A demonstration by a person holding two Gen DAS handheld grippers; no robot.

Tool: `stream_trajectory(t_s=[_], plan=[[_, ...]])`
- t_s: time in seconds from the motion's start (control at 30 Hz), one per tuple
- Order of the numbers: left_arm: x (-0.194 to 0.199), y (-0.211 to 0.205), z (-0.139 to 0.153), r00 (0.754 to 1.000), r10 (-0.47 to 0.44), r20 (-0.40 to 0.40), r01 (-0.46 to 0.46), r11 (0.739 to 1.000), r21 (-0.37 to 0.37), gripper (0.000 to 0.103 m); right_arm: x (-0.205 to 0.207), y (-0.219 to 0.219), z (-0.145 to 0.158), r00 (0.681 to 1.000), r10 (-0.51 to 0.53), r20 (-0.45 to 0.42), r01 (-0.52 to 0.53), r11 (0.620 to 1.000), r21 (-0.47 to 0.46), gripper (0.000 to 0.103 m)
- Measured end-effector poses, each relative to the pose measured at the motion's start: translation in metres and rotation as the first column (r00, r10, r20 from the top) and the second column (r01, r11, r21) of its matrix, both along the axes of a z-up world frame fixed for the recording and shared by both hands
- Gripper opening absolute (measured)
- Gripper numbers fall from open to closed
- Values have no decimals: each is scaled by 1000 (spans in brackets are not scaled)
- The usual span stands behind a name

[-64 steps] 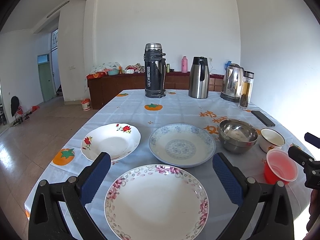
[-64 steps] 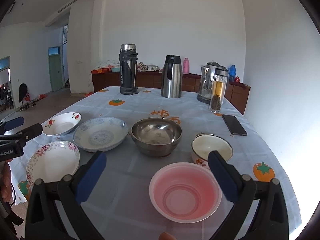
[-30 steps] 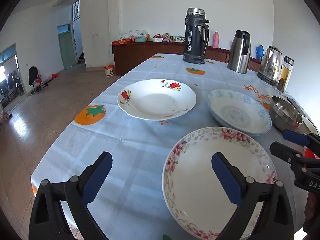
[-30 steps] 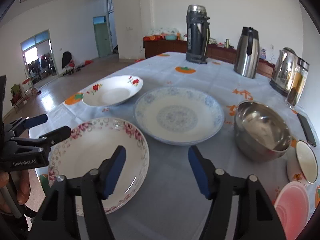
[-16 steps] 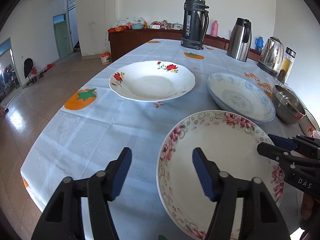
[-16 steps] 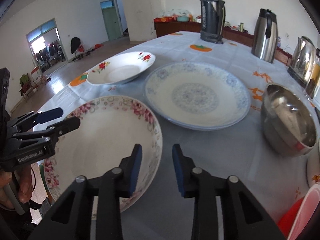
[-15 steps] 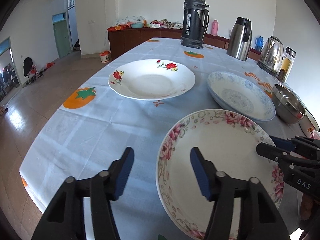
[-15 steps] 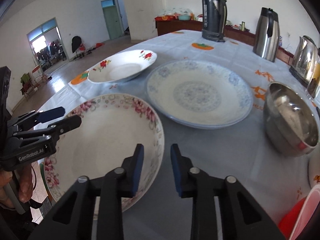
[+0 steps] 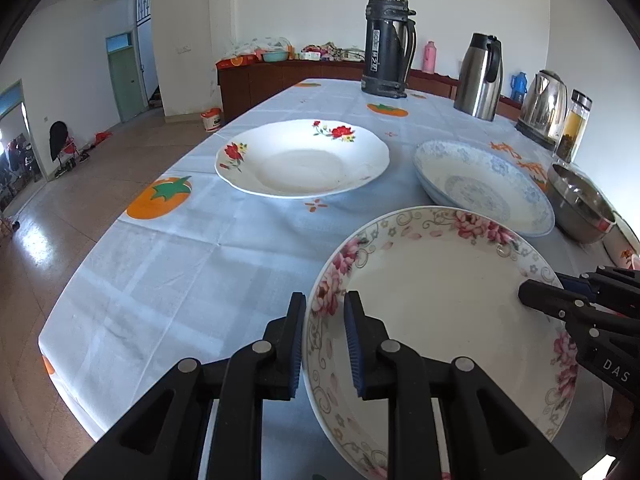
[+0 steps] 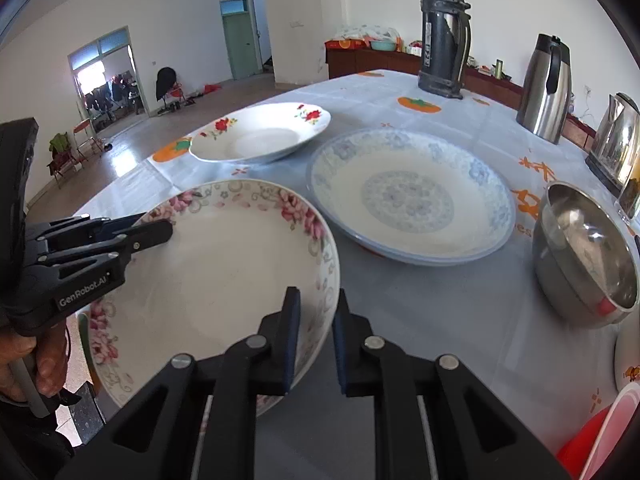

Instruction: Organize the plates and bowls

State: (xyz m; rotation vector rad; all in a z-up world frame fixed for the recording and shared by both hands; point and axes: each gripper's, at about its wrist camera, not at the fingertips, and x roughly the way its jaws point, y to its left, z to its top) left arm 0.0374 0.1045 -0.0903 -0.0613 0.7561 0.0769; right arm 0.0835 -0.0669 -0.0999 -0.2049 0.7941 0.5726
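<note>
2 claws grip the pink-flowered plate (image 9: 440, 300): left claw (image 9: 325, 332), right claw (image 10: 314, 328), opposite rims.

We see the left gripper (image 9: 325, 338), its jaws just closed onto the near rim of the pink-flowered plate (image 9: 440, 304); the right gripper (image 9: 560, 300) bites the far rim. Beyond lie a red-flowered plate (image 9: 302, 158) and a blue plate (image 9: 480, 186).

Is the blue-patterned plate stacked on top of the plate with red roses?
No, the blue-patterned plate lies on the tablecloth beside the plate with red roses, with cloth showing between the two.
</note>
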Motion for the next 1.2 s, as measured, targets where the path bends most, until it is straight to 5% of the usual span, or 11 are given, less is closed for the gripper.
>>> stream_trajectory(t_s=[0.33,0.7,1.07,1.1,1.13,1.2], plan=[[6,4,19,996,37,84,-36,999,-12,22,9,0,26,995,7,97,-14,997,70,11],[41,-6,48,981,49,188,-60,997,56,22,42,-3,54,980,-40,198,14,991,130,11],[74,-20,53,978,39,206,-62,992,106,21,50,-15,59,961,-84,263,36,982,183,9],[75,-23,54,977,32,210,-56,992,110,21,51,-15,59,961,-84,262,36,983,183,8],[76,-26,57,976,3,220,-26,994,103,4,52,-15,58,963,-81,256,35,983,182,4],[77,-42,59,974,-65,215,45,994,98,2,53,-10,53,974,-57,217,15,982,189,6]])
